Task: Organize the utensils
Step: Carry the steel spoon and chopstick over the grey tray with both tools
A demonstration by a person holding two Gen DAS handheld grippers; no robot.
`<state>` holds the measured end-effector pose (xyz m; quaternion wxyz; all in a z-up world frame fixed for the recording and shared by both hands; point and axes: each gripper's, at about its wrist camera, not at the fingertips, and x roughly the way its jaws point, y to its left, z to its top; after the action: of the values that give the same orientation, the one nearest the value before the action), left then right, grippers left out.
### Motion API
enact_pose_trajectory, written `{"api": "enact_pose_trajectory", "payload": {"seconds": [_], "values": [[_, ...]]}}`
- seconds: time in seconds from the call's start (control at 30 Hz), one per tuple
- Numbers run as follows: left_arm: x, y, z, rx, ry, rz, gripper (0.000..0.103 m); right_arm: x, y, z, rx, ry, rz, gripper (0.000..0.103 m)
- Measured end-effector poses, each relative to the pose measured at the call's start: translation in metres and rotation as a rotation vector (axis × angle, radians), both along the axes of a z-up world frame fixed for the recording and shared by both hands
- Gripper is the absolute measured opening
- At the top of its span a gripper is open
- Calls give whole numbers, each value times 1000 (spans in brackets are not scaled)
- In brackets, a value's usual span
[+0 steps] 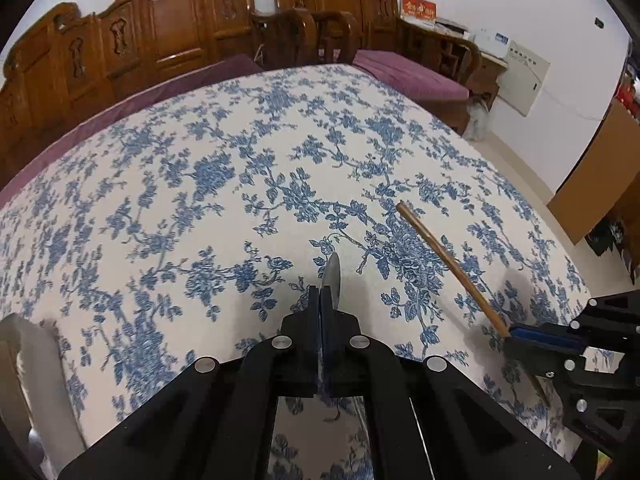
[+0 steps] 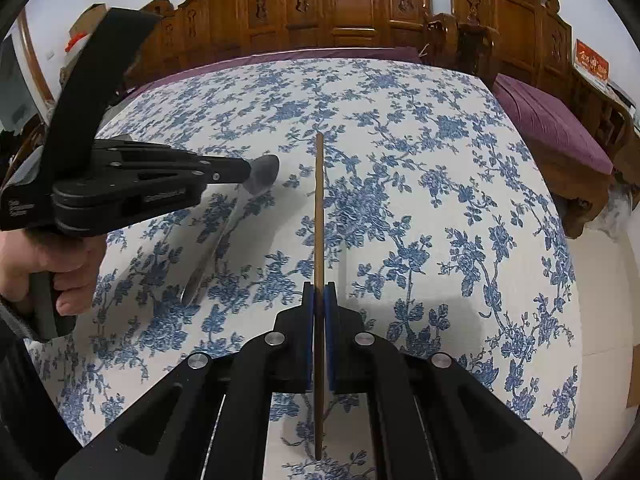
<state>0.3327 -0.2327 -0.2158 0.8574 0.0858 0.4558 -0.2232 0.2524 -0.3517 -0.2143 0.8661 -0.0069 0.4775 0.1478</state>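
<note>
In the left wrist view, the left gripper (image 1: 325,296) has its jaws pressed together on a metal spoon (image 1: 333,280); the spoon's bowl sticks out edge-on past the fingertips, above the blue-flowered cloth of the worktop (image 1: 200,184). At the lower right the right gripper (image 1: 516,334) shows from the side, its jaws clamped on a wooden chopstick (image 1: 448,264) that slants up and to the left over the cloth, its other end poking out behind the jaws. A white object shows at the lower left edge, cut off by the frame; what it is cannot be told. Carved wooden furniture (image 1: 172,24) with purple cushions stands beyond the worktop.

In the right wrist view, the right gripper (image 2: 319,292) has its jaws closed narrowly on the chopstick (image 2: 319,208), which runs straight up the middle of the picture, clear of the cloth. To the left, a hand (image 2: 48,264) grips the handle of the left gripper (image 2: 256,174), and the spoon (image 2: 262,174) bowl protrudes from its closed jaws. The spoon's handle slopes down towards the cloth, blurred; whether its end touches the worktop (image 2: 440,160) cannot be told.
</note>
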Motion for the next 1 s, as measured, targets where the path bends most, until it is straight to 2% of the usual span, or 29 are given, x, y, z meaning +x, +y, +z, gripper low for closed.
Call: {"api": "enact_pose_trajectory", "payload": {"seconds": [0.23, 0.57, 0.77, 1.0], "values": [[-21, 23, 28, -3, -50, 6, 0, -4, 22, 17, 6, -25, 17, 6], [-42, 87, 77, 6, -136, 86, 0, -5, 82, 48, 24, -73, 89, 6], [-47, 135, 93, 26, -169, 150, 0, -4, 125, 61, 38, -92, 139, 6], [-45, 194, 92, 45, -170, 230, 0, 0, 176, 66, 67, -96, 192, 6]]}}
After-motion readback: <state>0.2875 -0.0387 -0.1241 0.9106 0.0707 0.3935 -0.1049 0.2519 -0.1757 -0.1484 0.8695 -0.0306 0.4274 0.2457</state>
